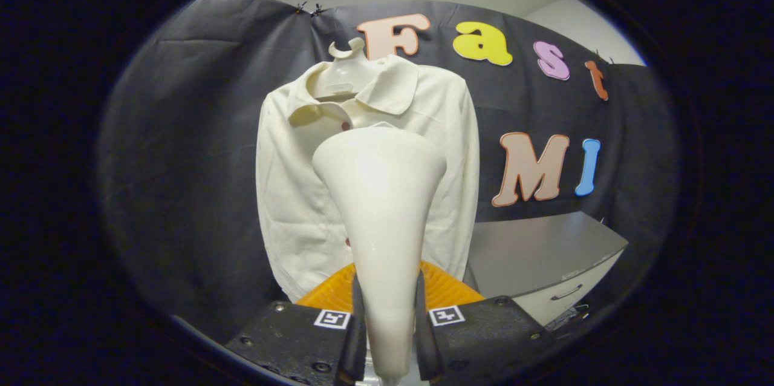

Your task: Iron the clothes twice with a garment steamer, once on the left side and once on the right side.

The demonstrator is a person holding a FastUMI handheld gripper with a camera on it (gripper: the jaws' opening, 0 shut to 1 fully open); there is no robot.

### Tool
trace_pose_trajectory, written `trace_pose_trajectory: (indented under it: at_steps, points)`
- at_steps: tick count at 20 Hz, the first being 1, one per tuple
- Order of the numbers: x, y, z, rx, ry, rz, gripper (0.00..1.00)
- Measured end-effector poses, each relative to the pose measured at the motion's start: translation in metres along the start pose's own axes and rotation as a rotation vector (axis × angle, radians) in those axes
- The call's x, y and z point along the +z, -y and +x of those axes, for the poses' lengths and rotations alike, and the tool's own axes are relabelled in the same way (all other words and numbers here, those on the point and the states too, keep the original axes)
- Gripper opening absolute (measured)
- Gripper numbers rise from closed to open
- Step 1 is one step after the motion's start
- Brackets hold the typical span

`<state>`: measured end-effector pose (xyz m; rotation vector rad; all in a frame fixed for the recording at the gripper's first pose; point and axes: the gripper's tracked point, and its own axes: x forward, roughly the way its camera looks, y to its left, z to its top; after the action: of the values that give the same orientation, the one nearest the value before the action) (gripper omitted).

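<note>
Black cloth hangs as the booth's wall [199, 150] behind everything we see, with pale ceiling above its top edge. Our tongs [387, 328] are clenched on the garment steamer [381, 204]: both fingers [358, 331] press against the narrow lower end of its cream body, one on each side. From that grip the steamer rises upright and widens into a broad rounded head, which stands in front of the middle of the shirt [290, 192]. We cannot tell whether the head touches the fabric or stands just off it.

Beyond the fingers the cream shirt hangs on a pale hanger [343, 65], its hook showing above the open collar. It faces us, sleeves falling straight down both sides, and the steamer covers the middle of its front. Small reddish buttons peek out beside the steamer near the collar and lower down.

Just past the fingers, at the foot of the steamer, lies a ribbed orange piece [444, 290]. To the right of the shirt and further back stands a grey cabinet [544, 253] with a drawer handle on its pale front.
</note>
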<state>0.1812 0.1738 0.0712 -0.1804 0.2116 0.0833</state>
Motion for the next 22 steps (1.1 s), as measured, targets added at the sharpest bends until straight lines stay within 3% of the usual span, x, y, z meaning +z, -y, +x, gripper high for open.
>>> trace_pose_trajectory:
  at_steps: [11, 22]
  points:
    - [0.056, 0.037, 0.064, -0.082, 0.002, 0.072, 0.33]
    - [0.038, 0.041, 0.080, -0.140, -0.028, 0.048, 0.33]
